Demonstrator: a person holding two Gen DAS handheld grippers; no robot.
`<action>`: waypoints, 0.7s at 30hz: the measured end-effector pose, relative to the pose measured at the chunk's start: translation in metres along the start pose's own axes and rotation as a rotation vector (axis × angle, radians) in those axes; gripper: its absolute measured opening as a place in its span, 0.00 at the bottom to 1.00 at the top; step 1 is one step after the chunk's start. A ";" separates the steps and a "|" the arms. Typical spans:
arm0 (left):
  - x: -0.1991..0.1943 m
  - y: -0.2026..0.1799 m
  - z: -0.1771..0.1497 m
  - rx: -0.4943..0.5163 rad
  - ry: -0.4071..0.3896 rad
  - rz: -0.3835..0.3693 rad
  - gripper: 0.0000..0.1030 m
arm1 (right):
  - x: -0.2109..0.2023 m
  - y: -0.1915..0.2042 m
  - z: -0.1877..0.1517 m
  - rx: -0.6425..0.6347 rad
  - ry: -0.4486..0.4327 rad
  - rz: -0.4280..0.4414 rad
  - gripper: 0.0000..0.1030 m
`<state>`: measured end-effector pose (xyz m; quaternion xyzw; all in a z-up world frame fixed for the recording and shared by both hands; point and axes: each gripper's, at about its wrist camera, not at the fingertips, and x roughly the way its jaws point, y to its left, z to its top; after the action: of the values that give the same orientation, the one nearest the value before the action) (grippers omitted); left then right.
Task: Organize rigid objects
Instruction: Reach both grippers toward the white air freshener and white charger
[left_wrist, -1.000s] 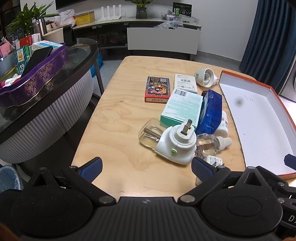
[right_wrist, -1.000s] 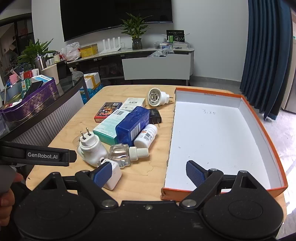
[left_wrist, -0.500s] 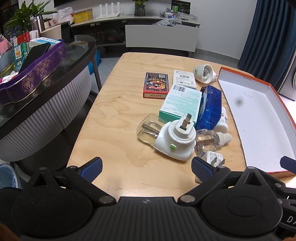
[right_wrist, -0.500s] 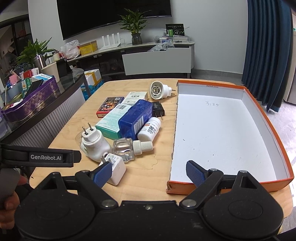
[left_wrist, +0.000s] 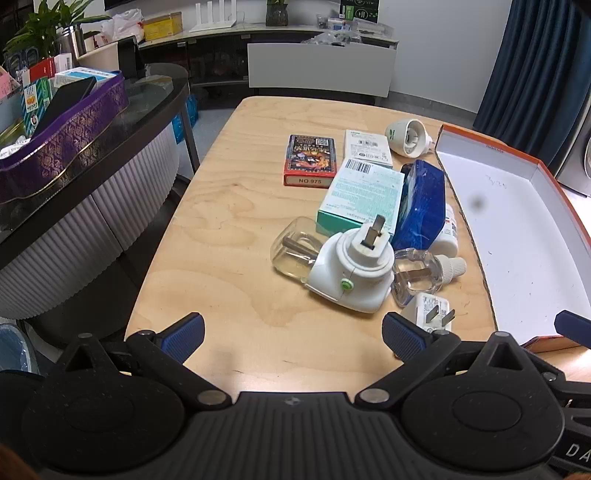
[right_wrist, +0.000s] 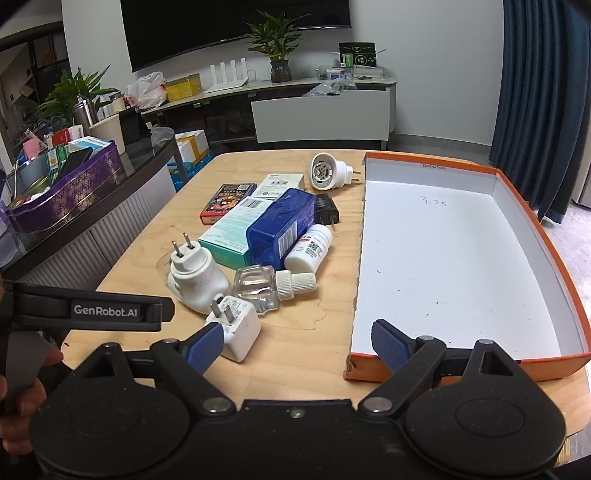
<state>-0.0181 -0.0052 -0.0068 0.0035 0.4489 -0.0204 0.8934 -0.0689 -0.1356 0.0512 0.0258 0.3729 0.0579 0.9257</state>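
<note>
At lower left of the right wrist frame, the white charger (right_wrist: 236, 328) touches the left fingertip of the spread, empty right gripper (right_wrist: 295, 345), prongs pointing up-frame; the left gripper (left_wrist: 293, 336) is also spread and empty.

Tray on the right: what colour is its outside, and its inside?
The tray is orange outside, white inside; clearest in the right wrist view.

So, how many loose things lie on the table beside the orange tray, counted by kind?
Boxes: 4 (red box, white box, teal box, blue box)
Plug devices: 4 (near plug-in unit, far plug-in unit, white charger, black adapter)
Bottles: 2 (white pill bottle, clear bottle)
Total: 10
</note>
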 end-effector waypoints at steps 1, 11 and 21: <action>0.001 0.000 0.000 0.000 0.001 -0.001 1.00 | 0.001 0.000 0.000 -0.002 0.002 -0.001 0.99; 0.008 0.000 -0.002 0.015 -0.012 -0.018 1.00 | 0.007 0.005 -0.005 -0.015 0.024 0.014 0.99; 0.034 0.003 0.004 0.059 -0.040 -0.081 1.00 | 0.010 0.014 -0.007 -0.073 0.018 0.014 0.99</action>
<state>0.0050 -0.0031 -0.0318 0.0110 0.4297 -0.0699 0.9002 -0.0679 -0.1201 0.0408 -0.0059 0.3787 0.0780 0.9222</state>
